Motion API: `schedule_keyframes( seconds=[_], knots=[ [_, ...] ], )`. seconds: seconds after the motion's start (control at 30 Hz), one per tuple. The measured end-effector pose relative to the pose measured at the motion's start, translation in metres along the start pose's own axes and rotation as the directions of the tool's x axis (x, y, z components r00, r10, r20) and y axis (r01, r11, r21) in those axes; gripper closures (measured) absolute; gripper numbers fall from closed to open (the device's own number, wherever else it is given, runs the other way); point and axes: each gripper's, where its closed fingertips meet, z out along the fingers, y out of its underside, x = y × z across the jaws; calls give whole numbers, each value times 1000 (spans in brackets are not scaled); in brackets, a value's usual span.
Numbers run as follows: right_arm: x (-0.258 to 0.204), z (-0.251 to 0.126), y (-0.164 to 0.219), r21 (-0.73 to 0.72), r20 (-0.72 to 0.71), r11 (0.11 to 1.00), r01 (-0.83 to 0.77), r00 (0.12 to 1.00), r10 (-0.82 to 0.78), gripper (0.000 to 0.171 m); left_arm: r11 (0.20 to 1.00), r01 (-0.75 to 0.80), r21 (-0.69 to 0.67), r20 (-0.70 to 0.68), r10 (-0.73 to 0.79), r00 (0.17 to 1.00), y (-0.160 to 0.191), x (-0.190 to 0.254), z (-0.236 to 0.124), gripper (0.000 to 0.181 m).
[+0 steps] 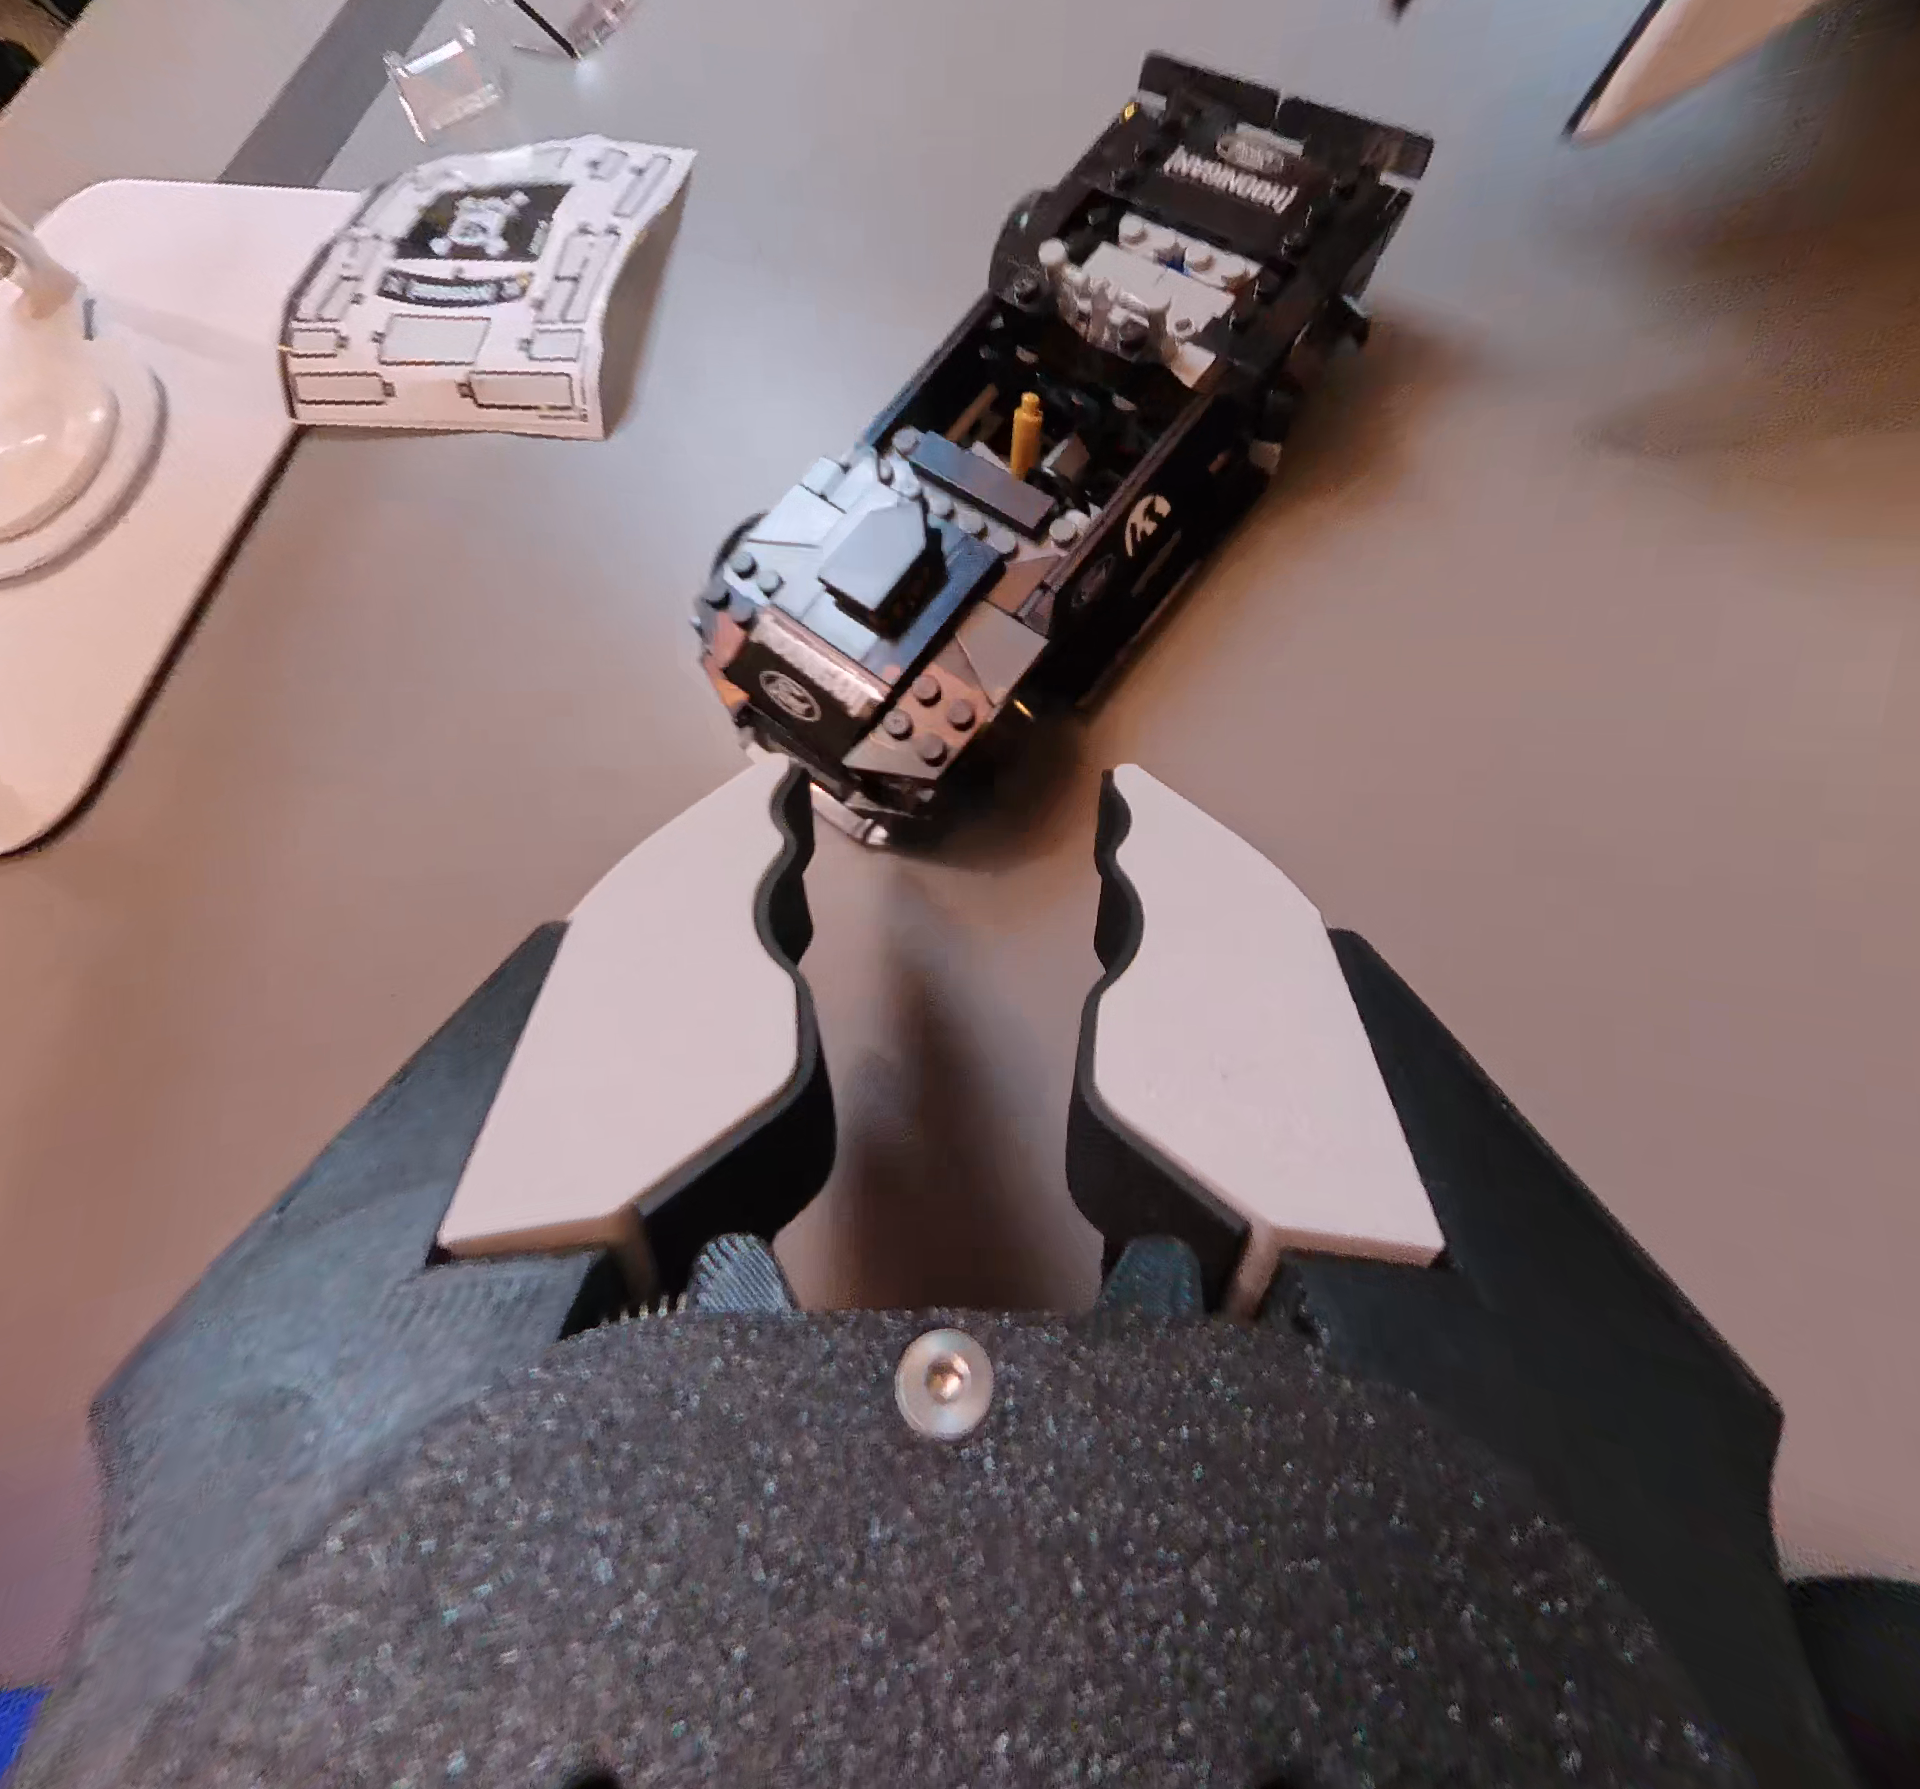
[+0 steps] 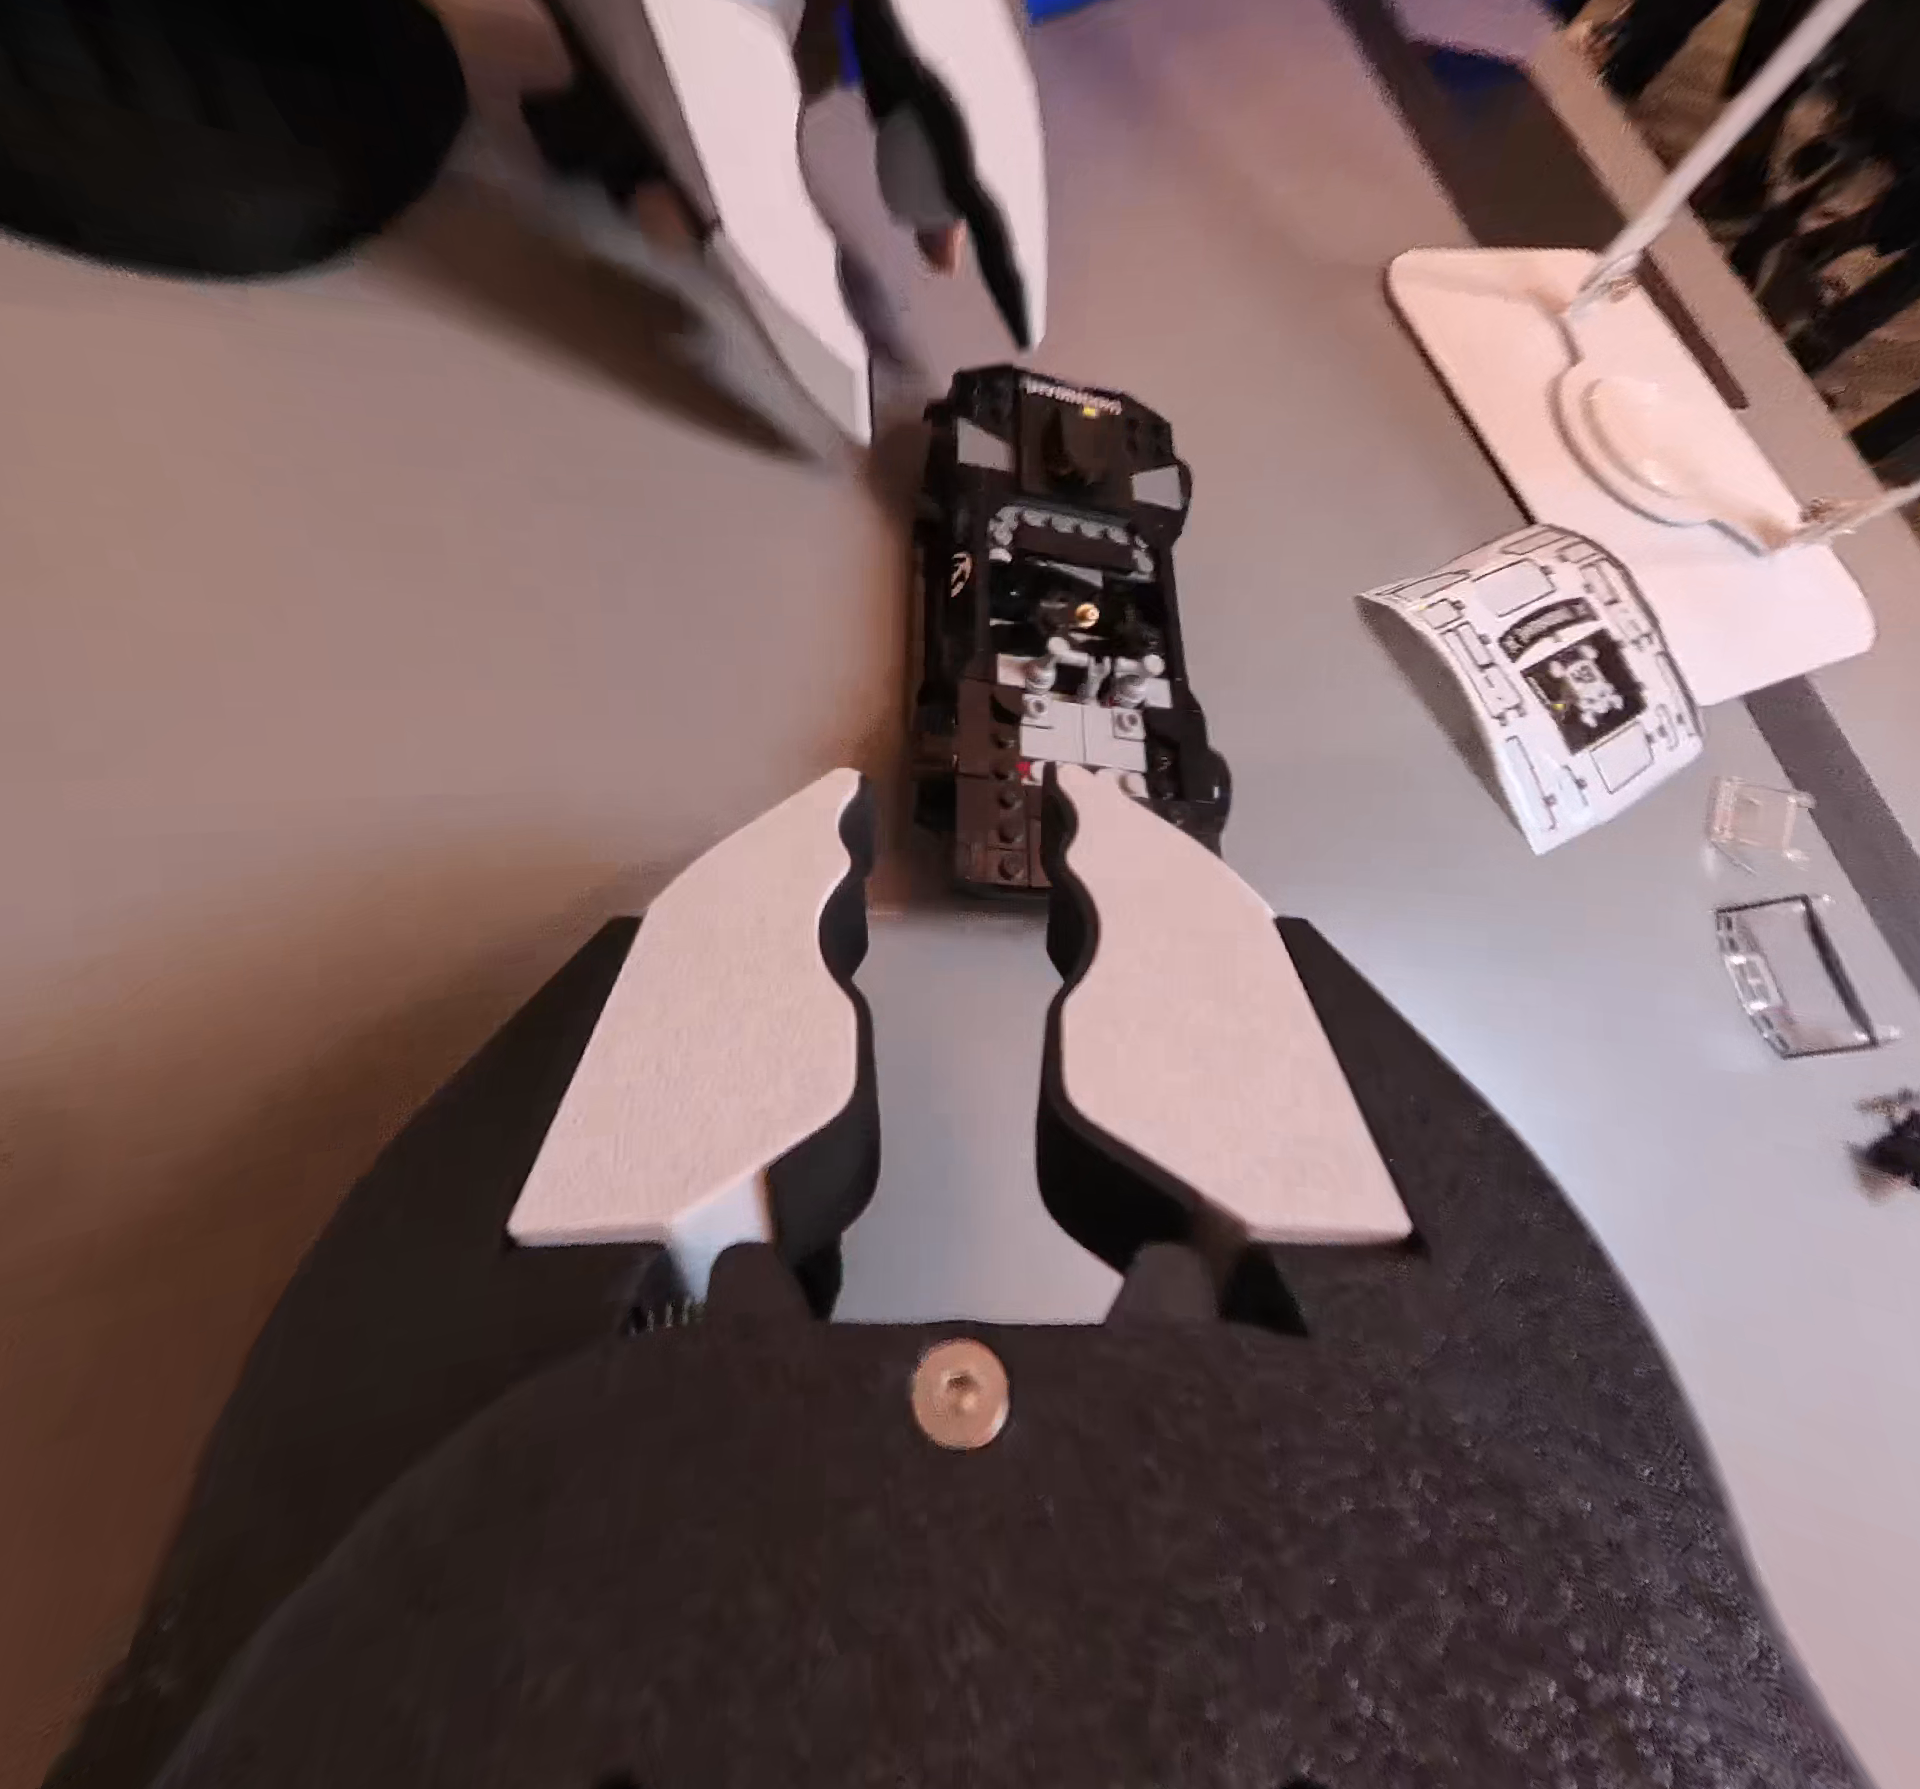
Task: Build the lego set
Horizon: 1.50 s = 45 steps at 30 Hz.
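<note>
The left gripper (image 1: 945,783) is spread and holds nothing, just before one end of the black brick-built toy car (image 1: 1049,451) on the grey table (image 1: 416,700). The right gripper (image 2: 961,783) is spread too, at the car's other end, with a curled white sticker sheet (image 2: 1538,669) and clear plastic pieces (image 2: 1787,986) well aside

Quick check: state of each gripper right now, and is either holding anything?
Left gripper: open, empty, just short of the lego car.
Right gripper: open, empty, tips over the car's near end.
</note>
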Motion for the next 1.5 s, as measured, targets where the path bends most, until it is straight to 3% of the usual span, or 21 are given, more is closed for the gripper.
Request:
schedule_keyframes(
  seconds=[0.13,0.23,0.4,0.57,0.77,1.07,1.27,1.5],
  knots=[
    [-1,12,-2,-99,90,995,24,996,-15,141,989,78,126,-10,-78,997,-22,-14,-4,117],
    [1,20,-4,-177,162,984,-19,986,48,141,991,88,100,-50,-84,995,-25,-21,11,97],
    [0,32,-2,-316,203,946,-69,969,139,142,999,-26,33,-194,32,980,-29,-10,36,81],
    [1,35,7,-396,209,914,-85,961,180,144,991,-131,-21,-251,122,960,-25,2,47,84],
    [1,33,14,-452,225,888,-90,951,211,145,973,-223,-54,-248,203,947,-21,17,32,95],
    [1,35,12,-503,224,858,-103,943,245,146,976,-208,-66,-266,184,946,-25,15,44,93],
    [4,37,12,-521,177,837,-166,939,296,149,971,-236,-48,-220,220,950,-26,19,45,101],
    [6,37,12,-535,135,810,-240,922,362,154,980,-178,-83,-164,163,973,-25,23,43,101]
  ],
)
